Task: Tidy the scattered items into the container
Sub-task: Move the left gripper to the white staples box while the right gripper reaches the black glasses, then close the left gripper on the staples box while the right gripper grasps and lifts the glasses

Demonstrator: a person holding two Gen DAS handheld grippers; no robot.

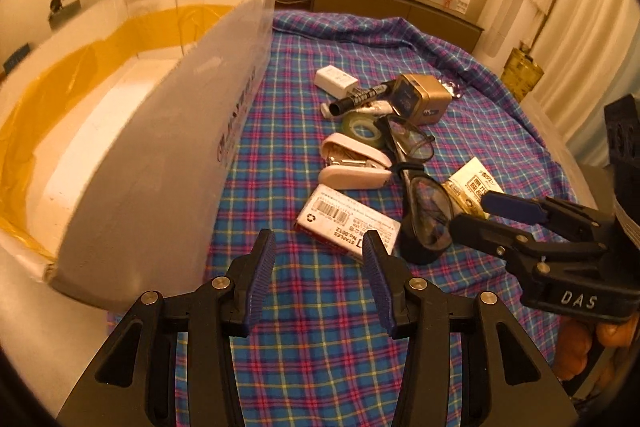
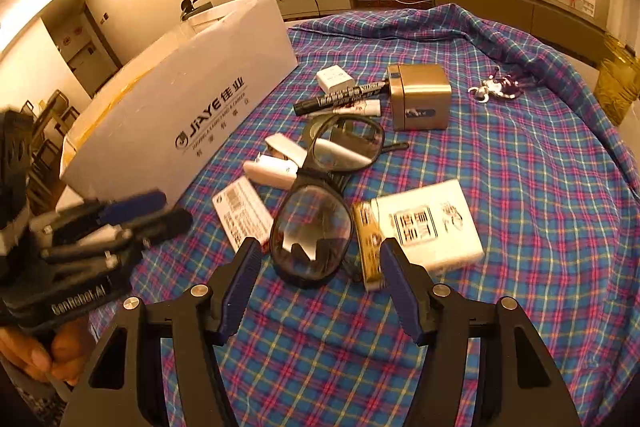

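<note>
Scattered items lie in a loose cluster on a blue and pink plaid cloth (image 2: pixel 500 187), just beside a large white box (image 2: pixel 192 111) with dark printed lettering on its side. That box stands at the left, open at the top, with yellow lining (image 1: pixel 100 55) visible inside.

Black-framed glasses (image 2: pixel 320 203) sit at the middle of the cluster. Touching their left side is a white stapler (image 2: pixel 276 163), and nearer the camera a staples packet (image 2: pixel 244 215) with a barcode lies flat. To the right of the glasses rests a white and gold packet (image 2: pixel 424 227) with printed characters. Farther back are a black marker (image 2: pixel 340 95), a white tube (image 2: pixel 360 108) beside it, a small white charger (image 2: pixel 335 78), a gold cube-shaped box (image 2: pixel 420 97), and a roll of tape (image 1: pixel 362 127). A silvery keyring (image 2: pixel 498 87) lies apart at the far right.

Right gripper (image 2: pixel 320 291) hovers low over the glasses with its blue-padded fingers spread wide, holding nothing. Left gripper (image 1: pixel 320 283) hovers near the staples packet, fingers likewise spread and empty.
</note>
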